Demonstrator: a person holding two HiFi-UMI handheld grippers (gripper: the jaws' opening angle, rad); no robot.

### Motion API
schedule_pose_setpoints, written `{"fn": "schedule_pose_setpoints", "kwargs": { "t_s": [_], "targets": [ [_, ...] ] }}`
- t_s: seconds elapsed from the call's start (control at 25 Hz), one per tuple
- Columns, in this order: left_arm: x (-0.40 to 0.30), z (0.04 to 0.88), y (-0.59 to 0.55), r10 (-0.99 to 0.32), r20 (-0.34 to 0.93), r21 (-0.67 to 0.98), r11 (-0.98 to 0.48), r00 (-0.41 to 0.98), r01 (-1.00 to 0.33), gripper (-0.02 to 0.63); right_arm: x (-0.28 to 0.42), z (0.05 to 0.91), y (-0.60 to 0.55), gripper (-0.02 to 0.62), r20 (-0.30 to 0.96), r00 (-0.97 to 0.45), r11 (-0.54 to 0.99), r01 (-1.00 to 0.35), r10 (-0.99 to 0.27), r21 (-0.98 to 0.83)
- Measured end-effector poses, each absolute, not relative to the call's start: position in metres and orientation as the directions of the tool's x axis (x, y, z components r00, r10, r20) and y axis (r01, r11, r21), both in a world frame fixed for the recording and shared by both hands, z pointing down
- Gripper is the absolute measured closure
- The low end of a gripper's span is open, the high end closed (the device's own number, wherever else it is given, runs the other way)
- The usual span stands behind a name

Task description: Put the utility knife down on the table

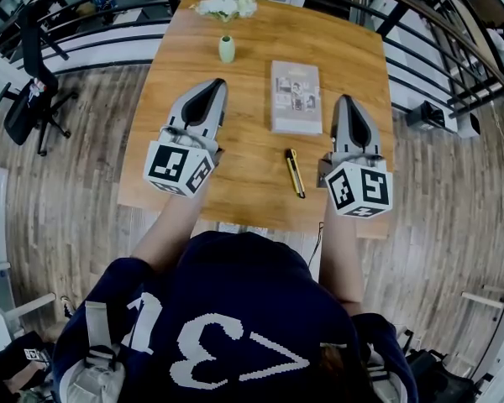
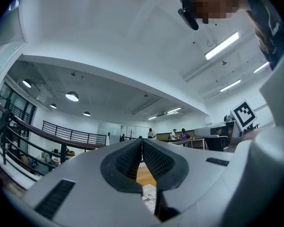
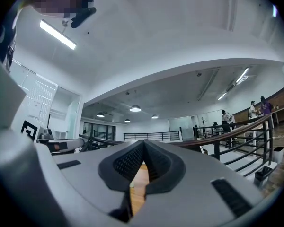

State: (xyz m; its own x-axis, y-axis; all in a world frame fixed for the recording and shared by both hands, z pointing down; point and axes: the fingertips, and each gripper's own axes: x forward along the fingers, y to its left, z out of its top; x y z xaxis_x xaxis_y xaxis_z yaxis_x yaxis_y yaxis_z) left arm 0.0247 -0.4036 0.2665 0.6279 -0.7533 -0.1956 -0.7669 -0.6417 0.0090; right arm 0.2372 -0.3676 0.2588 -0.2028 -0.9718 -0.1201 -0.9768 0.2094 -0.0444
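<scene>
The yellow and black utility knife (image 1: 295,172) lies flat on the wooden table (image 1: 252,65), near its front edge and between my two grippers. Neither gripper touches it. My left gripper (image 1: 213,85) is held above the table's left half, jaws shut with nothing between them; in the left gripper view (image 2: 141,142) its tips meet and point out over the room. My right gripper (image 1: 345,101) hangs just right of the knife, also shut and empty; the right gripper view (image 3: 143,143) shows its closed tips aimed level at the railing.
A booklet (image 1: 296,96) lies in the middle of the table beyond the knife. A small green vase (image 1: 226,49) and a bunch of white flowers (image 1: 228,3) stand at the far end. A black railing (image 1: 437,32) rings the table; an office chair (image 1: 29,99) stands at the left.
</scene>
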Motion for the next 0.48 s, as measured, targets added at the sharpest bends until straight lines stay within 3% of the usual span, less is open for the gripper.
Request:
{"fn": "schedule_pose_setpoints", "kwargs": {
  "t_s": [0.48],
  "targets": [
    [0.026, 0.265, -0.405, -0.751, -0.2, 0.004, -0.643, 0.63, -0.765, 0.588, 0.237, 0.248, -0.363, 0.572, -0.166, -0.197, 0.201, -0.98, -0.966, -0.008]
  ]
}}
